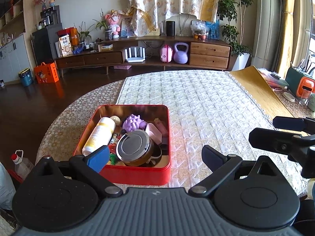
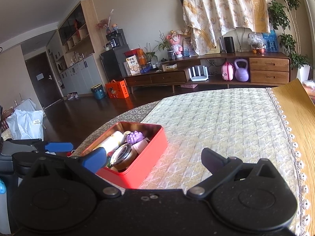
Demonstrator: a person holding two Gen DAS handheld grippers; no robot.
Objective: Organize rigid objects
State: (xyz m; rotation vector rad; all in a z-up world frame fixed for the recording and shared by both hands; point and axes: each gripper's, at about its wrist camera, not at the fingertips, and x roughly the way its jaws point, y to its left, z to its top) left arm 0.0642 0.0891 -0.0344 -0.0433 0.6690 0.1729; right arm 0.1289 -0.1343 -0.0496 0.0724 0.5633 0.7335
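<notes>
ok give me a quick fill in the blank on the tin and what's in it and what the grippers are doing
The tin holding the objects is coloured ____.
The spiky toy inside the tin is coloured ____.
The round jar in the tin lies beside a white ____ with a yellow band.
The left gripper and the right gripper both have their jaws ____ and hold nothing.

Missing words: red; purple; bottle; open
</notes>
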